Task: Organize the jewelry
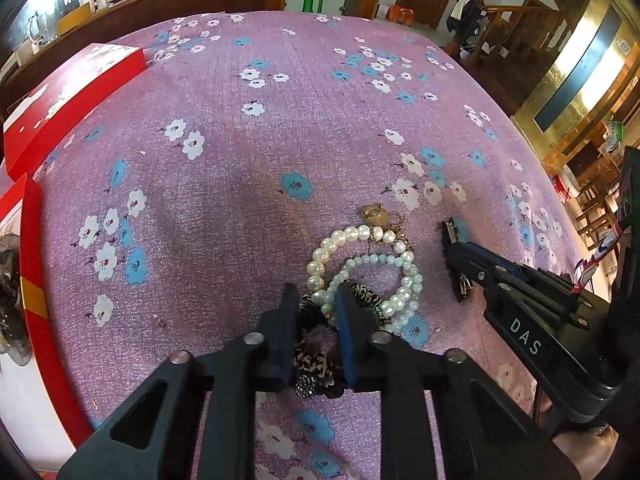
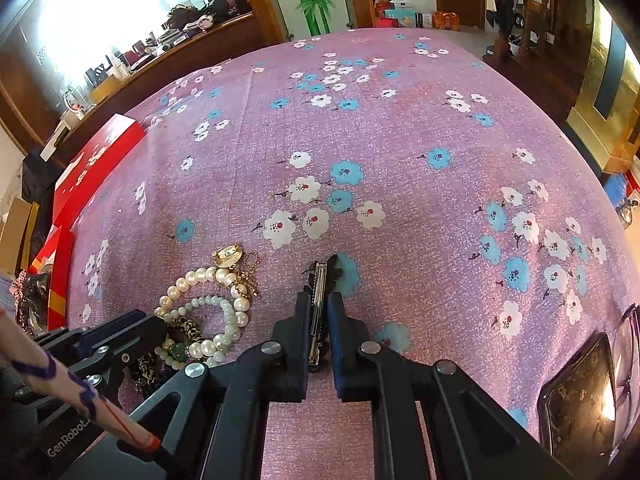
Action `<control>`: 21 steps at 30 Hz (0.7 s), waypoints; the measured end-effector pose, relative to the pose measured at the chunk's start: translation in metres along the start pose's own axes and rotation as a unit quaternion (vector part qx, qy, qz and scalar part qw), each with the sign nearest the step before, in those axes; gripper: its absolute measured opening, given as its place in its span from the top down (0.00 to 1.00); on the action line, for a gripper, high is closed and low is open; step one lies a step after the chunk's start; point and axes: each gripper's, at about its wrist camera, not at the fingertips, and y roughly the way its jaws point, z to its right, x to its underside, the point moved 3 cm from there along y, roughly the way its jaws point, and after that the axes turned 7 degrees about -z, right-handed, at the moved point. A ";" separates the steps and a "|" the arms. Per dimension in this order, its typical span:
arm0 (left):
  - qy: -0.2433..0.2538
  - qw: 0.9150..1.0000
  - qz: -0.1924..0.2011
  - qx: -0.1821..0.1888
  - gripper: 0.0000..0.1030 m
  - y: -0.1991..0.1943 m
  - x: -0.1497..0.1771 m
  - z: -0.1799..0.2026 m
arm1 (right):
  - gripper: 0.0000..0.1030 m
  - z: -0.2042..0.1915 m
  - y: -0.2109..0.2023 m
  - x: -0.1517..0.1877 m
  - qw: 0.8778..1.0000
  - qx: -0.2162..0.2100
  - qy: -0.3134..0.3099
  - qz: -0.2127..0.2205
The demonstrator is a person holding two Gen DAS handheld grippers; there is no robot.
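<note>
A pile of jewelry lies on the pink flowered cloth: two pearl bracelets [image 1: 362,270], a gold pendant on a chain [image 1: 374,213] and a leopard-print scrunchie [image 1: 314,360]. My left gripper [image 1: 318,300] is closed around the scrunchie at the pile's near edge. My right gripper [image 2: 319,304] is shut on a black hair clip with a metal bar [image 2: 319,300], resting on the cloth right of the pile. The pile also shows in the right wrist view [image 2: 208,308]. The right gripper and clip show in the left wrist view [image 1: 454,256].
A red box lid [image 1: 76,92] lies at the far left, and an open red box [image 1: 34,300] with items inside sits at the near left. A dark tray [image 2: 580,400] and eyeglasses [image 2: 626,356] sit at the near right. Shelves and furniture surround the table.
</note>
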 end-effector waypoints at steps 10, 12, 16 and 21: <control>-0.003 0.998 0.054 0.034 0.95 -0.044 0.009 -0.009 | 0.95 -0.003 -0.005 0.001 0.999 -0.033 0.004 0.005; -0.011 0.996 0.074 0.040 0.95 -0.059 0.013 -0.015 | 0.97 -0.005 -0.011 0.001 0.999 -0.036 -0.001 0.012; -0.022 0.991 0.129 0.014 0.95 -0.084 0.024 -0.029 | 0.97 -0.008 -0.020 0.002 0.999 -0.046 -0.003 0.025; -0.028 0.990 0.139 0.006 0.95 -0.078 0.026 -0.043 | 0.97 -0.010 -0.018 0.001 0.999 -0.030 -0.010 0.023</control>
